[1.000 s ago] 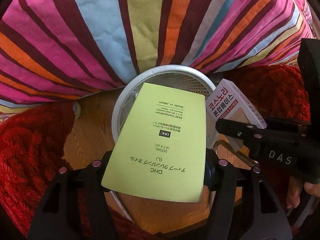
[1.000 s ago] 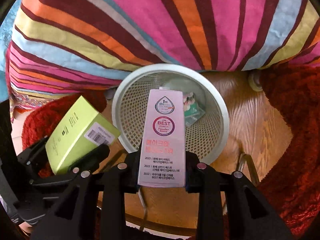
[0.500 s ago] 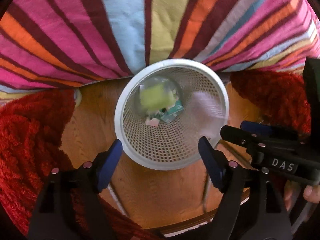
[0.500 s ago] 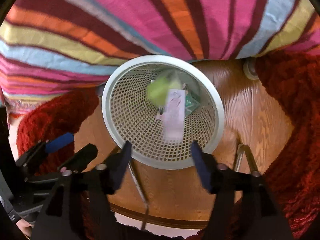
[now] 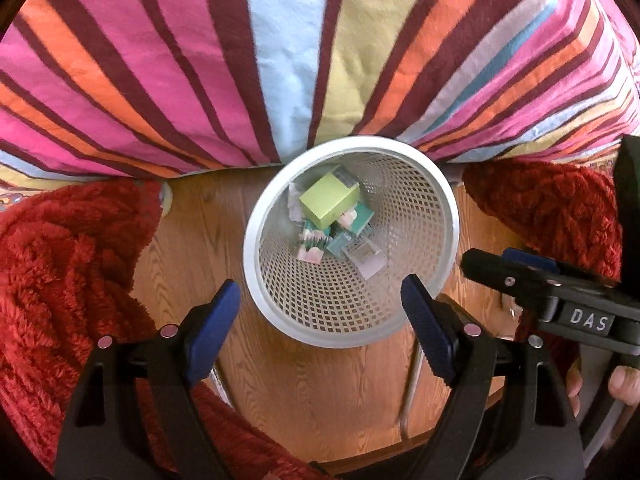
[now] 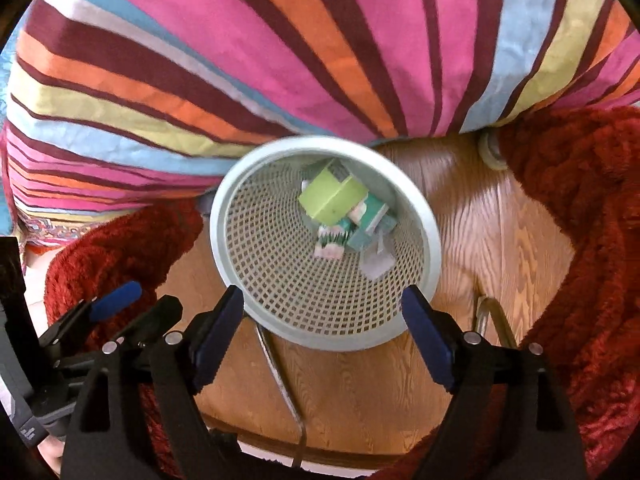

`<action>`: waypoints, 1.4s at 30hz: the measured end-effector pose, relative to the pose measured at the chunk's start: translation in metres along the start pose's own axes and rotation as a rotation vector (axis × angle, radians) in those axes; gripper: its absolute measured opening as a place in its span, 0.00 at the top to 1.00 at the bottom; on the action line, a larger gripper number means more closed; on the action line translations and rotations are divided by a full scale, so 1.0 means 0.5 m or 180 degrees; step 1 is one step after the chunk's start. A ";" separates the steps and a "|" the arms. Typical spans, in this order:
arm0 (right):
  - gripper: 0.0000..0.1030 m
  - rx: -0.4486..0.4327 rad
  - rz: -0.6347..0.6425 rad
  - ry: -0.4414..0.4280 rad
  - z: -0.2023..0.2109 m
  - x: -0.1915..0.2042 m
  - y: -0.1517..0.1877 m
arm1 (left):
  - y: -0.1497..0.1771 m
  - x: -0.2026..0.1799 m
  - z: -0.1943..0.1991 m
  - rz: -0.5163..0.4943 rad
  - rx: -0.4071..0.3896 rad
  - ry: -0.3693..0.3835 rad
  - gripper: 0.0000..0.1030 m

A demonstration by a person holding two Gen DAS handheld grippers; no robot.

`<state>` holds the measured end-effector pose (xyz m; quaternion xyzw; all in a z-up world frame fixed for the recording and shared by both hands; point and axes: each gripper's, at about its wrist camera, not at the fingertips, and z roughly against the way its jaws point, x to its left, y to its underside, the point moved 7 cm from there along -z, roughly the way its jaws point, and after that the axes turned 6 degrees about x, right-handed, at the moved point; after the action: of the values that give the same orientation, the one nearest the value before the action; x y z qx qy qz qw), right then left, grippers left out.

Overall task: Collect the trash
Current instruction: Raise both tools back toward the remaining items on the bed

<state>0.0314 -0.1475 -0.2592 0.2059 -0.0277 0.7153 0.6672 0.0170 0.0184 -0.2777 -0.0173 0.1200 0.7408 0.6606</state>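
Since one second ago both boxes have left the grippers. Left gripper (image 5: 320, 312) and right gripper (image 6: 322, 316) are spread wide, empty, above the white mesh bin (image 5: 416, 320). Green box (image 5: 326, 202) lies at the bin bottom on teal packets; pale box (image 5: 366, 258) beside it. Right view is blurred; its pale box (image 6: 376, 262) is probably the same. Left view alone shows the right gripper's "DAS" label (image 5: 586, 320).

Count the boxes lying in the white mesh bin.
4 visible in the bin: a lime-green box on top, two teal boxes beneath, a pale box nearest. More may be hidden underneath.
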 end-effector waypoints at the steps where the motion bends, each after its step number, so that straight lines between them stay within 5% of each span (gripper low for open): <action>1: 0.25 -0.0078 0.0013 -0.0011 0.010 0.001 -0.002 | -0.002 0.003 0.004 0.0011 -0.0029 0.0000 0.22; 6: 0.25 -0.0565 0.0264 -0.0020 0.081 0.026 -0.005 | -0.009 0.000 0.049 -0.0052 -0.0360 -0.0051 0.22; 12: 0.25 -0.1487 0.0851 0.0076 0.234 0.079 -0.014 | -0.019 -0.031 0.160 -0.0329 -0.1087 -0.0088 0.22; 18: 0.25 -0.2241 0.1018 0.0150 0.367 0.085 -0.059 | -0.053 -0.027 0.271 -0.0398 -0.1716 -0.0096 0.22; 30: 0.22 -0.2655 0.1099 -0.0113 0.482 0.120 -0.147 | -0.168 -0.011 0.400 -0.0245 -0.2118 -0.0015 0.22; 38: 0.07 -0.2662 0.1115 -0.0119 0.504 0.134 -0.206 | -0.255 -0.034 0.436 -0.0356 -0.2215 -0.0186 0.22; 42: 0.08 -0.2617 0.1209 -0.0027 0.510 0.153 -0.249 | -0.312 -0.050 0.459 -0.0390 -0.2305 -0.0146 0.12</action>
<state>0.2157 -0.1421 -0.0300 -0.0819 -0.3495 0.7538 0.5504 0.2039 0.0554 -0.0746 -0.2405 -0.1660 0.6946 0.6573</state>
